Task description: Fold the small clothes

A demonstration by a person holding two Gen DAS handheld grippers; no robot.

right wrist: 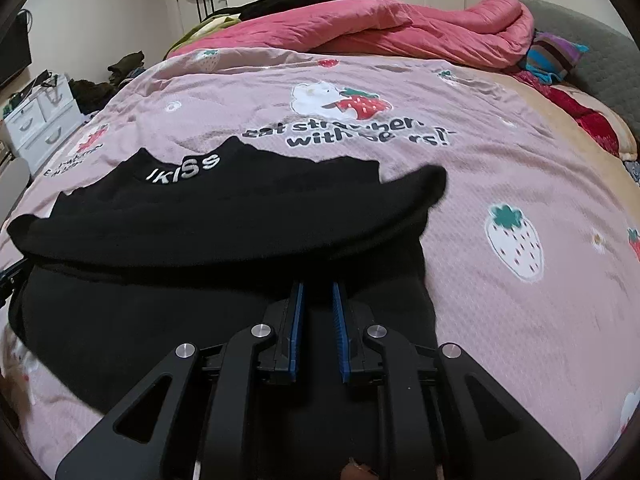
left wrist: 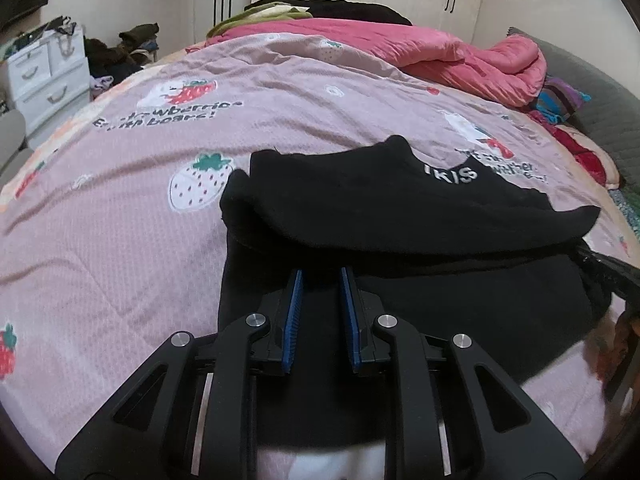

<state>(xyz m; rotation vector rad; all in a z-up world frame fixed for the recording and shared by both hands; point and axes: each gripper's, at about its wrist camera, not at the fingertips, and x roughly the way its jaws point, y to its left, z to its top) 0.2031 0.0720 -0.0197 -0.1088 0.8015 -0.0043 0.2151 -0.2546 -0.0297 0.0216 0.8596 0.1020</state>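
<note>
A black garment with white lettering lies on the pink strawberry bedspread, its far part doubled over the near part. My left gripper hovers over its left near portion, jaws a little apart with nothing between them. In the right wrist view the same garment spreads to the left and my right gripper is above its right near portion, jaws slightly apart and empty. The right gripper's body shows at the right edge of the left wrist view.
A rumpled pink quilt and striped cloth lie at the far end of the bed. A grey headboard is at the far right. White drawers and piled clothes stand left of the bed. Wardrobes line the back wall.
</note>
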